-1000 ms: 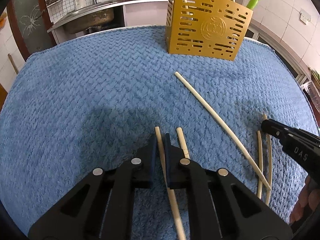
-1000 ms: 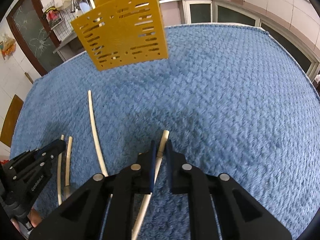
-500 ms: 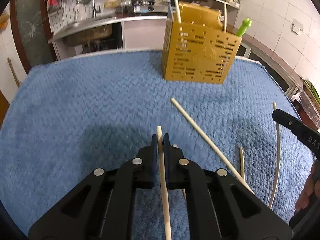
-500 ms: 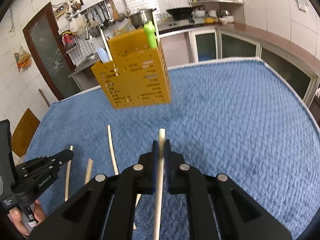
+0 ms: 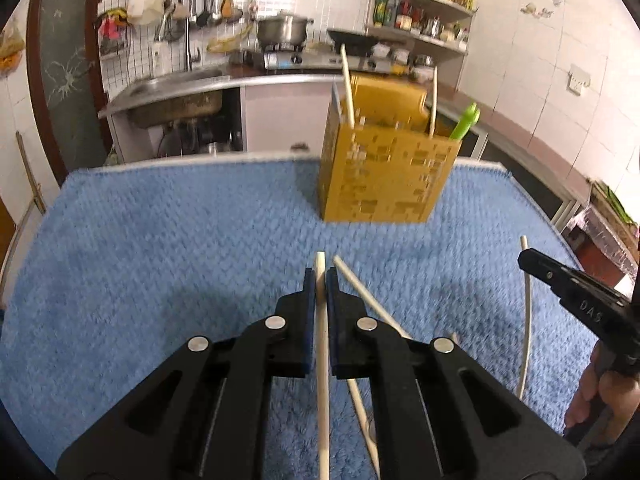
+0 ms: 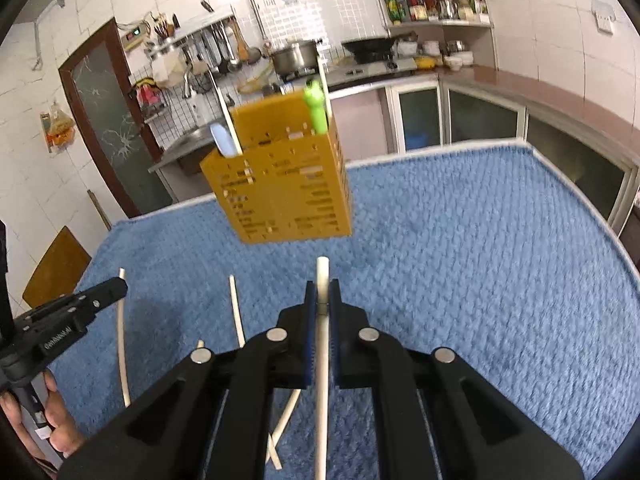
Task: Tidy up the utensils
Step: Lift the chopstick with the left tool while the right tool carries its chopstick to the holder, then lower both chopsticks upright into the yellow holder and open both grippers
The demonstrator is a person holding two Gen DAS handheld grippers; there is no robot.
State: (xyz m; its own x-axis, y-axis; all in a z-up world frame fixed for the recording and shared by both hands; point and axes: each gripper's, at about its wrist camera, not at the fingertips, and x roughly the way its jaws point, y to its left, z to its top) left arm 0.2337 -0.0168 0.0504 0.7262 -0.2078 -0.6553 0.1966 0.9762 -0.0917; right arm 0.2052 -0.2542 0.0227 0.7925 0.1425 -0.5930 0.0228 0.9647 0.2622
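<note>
Chopstick (image 5: 322, 360) clamped in left gripper (image 5: 320, 276); second chopstick (image 6: 322, 360) clamped in right gripper (image 6: 322, 288). Both pairs of jaws closed down to stick width, gripped near the forward end, tip poking just past the fingertips, long tail trailing back under the tool. Both sticks raised off the cloth (image 5: 160, 260), pointed toward the holder (image 5: 384, 176).

Handling, as judged: light, thin, stiff, smooth and round. Likely to pivot or slip in the pads, since most of the length hangs behind the grip. Firm closure advised; little risk of breakage.

Holder: yellow, slotted, upright at the far edge of the cloth. Already inside: two sticks, a green utensil (image 5: 464, 122), and a white spoon (image 6: 224, 142) visible from the right wrist view only. Possible fouling of an incoming tip against these or the rim; entry from above into a free gap advised.

Between holder and grippers: loose sticks (image 6: 238, 312) on the cloth, one (image 5: 368, 296) running just beside the left gripper, others crossing beneath the right tool. No obstacle to a raised path.

Behind holder: sink (image 5: 176, 100), pot (image 5: 284, 30), shelf of bottles (image 6: 432, 4). Well apart from the work.
</note>
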